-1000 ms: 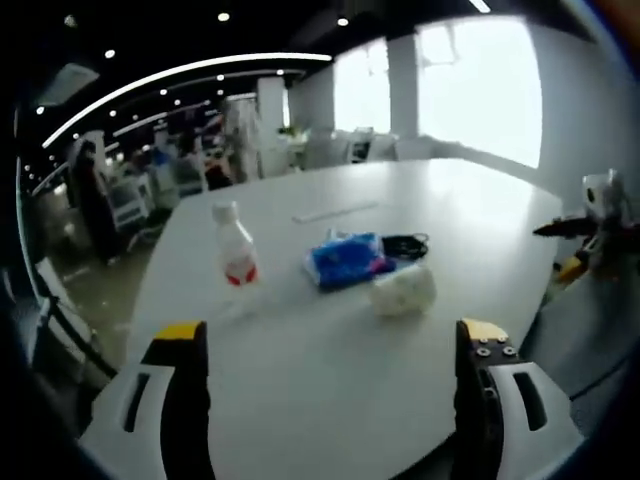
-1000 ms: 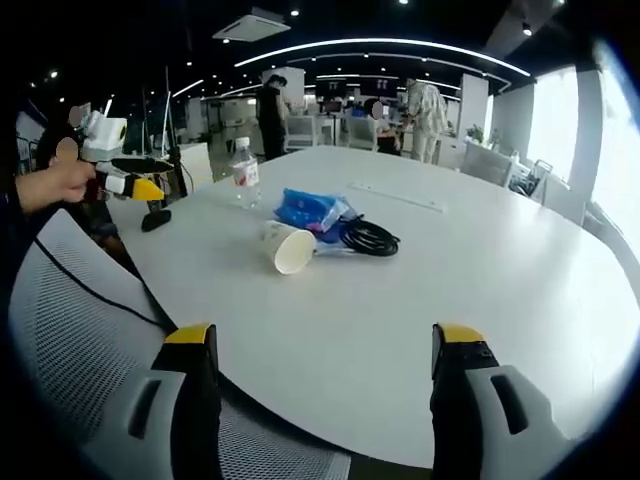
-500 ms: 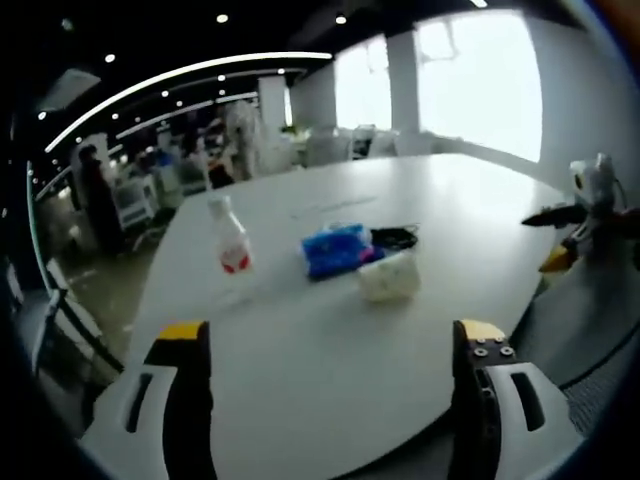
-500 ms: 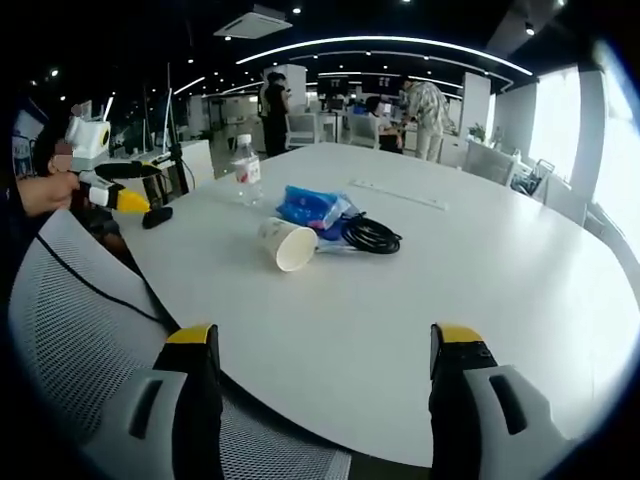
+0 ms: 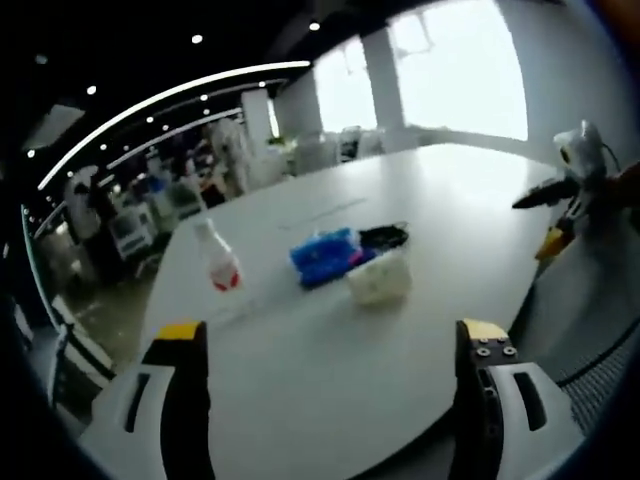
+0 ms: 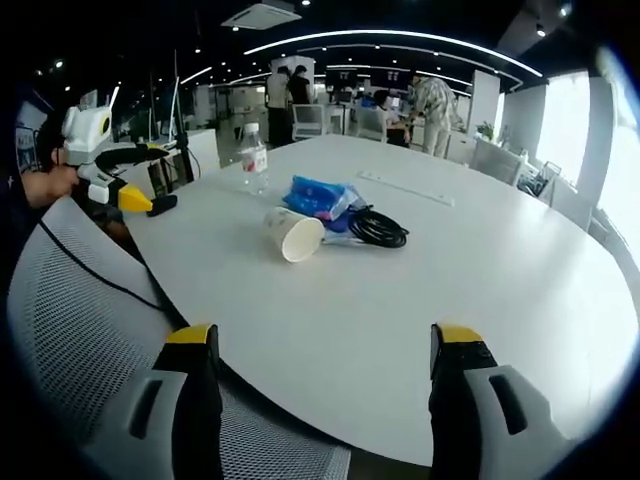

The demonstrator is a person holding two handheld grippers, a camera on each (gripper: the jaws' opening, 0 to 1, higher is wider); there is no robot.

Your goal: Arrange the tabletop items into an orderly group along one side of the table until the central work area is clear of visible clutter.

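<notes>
Hovering at table (image 6: 480, 290) edge, both grippers' jaws wide apart and empty, tipped cup (image 6: 293, 235) beside blue packet (image 6: 318, 196)

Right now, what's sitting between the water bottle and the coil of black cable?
In the right gripper view, the blue packet lies between the water bottle and the black cable, touching the cable; the tipped paper cup lies just nearer the camera.

White table (image 6: 480, 290), blue packet (image 6: 318, 196), black cable (image 6: 378, 229) — white cup (image 6: 293, 235) (red-labelled bottle (image 5: 219, 268)).

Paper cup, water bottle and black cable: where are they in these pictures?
paper cup (image 6: 293, 233): right gripper view, on its side wall.
water bottle (image 5: 219, 266): left gripper view, on its body.
black cable (image 6: 378, 229): right gripper view, on the coil.
</notes>
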